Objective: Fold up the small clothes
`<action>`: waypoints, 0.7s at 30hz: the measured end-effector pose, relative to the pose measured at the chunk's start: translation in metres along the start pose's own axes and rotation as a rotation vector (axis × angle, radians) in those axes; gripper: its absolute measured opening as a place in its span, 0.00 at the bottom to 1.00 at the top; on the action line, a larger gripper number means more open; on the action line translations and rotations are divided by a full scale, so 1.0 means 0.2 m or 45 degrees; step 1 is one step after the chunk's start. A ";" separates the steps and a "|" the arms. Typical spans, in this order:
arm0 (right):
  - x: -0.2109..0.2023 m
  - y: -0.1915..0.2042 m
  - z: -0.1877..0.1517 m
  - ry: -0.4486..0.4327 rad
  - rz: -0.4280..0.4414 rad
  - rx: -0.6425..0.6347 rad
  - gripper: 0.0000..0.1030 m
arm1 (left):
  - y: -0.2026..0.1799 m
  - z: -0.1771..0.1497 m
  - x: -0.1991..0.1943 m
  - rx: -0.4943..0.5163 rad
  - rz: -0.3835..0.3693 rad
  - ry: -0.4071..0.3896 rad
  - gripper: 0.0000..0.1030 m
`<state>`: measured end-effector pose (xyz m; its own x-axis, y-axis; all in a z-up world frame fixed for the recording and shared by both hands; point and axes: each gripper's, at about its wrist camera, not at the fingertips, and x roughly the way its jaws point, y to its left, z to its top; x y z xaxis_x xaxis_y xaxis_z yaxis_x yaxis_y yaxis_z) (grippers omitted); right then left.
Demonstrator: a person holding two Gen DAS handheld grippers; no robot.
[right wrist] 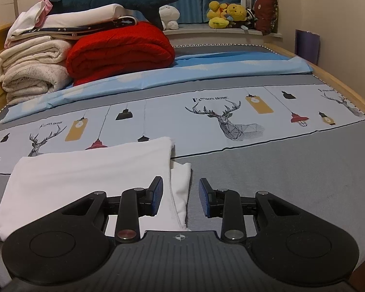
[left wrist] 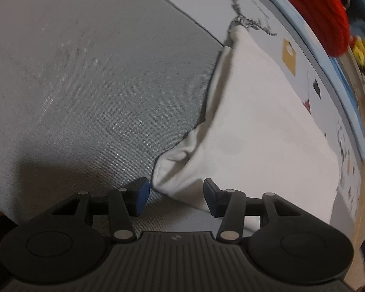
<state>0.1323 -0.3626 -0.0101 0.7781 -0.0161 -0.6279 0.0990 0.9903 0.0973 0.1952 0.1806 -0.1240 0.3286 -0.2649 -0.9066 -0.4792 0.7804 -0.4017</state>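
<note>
The white cloth (right wrist: 90,170) is lying flat on the bed sheet (right wrist: 279,165), long side running toward the pillows. Its corner is sitting between the open left gripper (left wrist: 176,194). The right gripper (right wrist: 181,197) is hanging open over its edge, holding nothing.

We are holding our left gripper (left wrist: 176,196), a black two-finger tool with blue pads, pointing steeply downward, its jaws standing apart with nothing pressed between the pads. We are holding our right gripper (right wrist: 180,197), the same black tool with blue pads, tilted forward at a gentler slope, its jaws likewise parted and clamping nothing.
</note>
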 end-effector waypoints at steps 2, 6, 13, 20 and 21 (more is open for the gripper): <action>0.00 -0.01 0.00 0.001 -0.002 0.005 0.33 | -0.01 0.03 0.02 -0.019 -0.010 0.001 0.52; 0.00 -0.02 0.00 0.005 -0.013 0.018 0.33 | -0.04 0.06 0.05 -0.023 -0.002 -0.051 0.52; 0.01 -0.01 -0.01 0.013 -0.033 0.015 0.33 | -0.16 0.02 0.07 0.206 0.062 -0.116 0.29; 0.06 0.07 0.01 0.028 -0.039 0.033 0.33 | -0.16 -0.04 -0.02 0.310 -0.014 -0.190 0.17; 0.07 0.08 0.01 0.030 -0.039 0.034 0.33 | -0.15 -0.05 -0.05 0.320 -0.030 -0.200 0.15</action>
<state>0.1456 -0.3464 -0.0155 0.7597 -0.0431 -0.6489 0.1395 0.9854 0.0979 0.1982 0.1536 -0.1045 0.4682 -0.2090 -0.8585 -0.2596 0.8962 -0.3598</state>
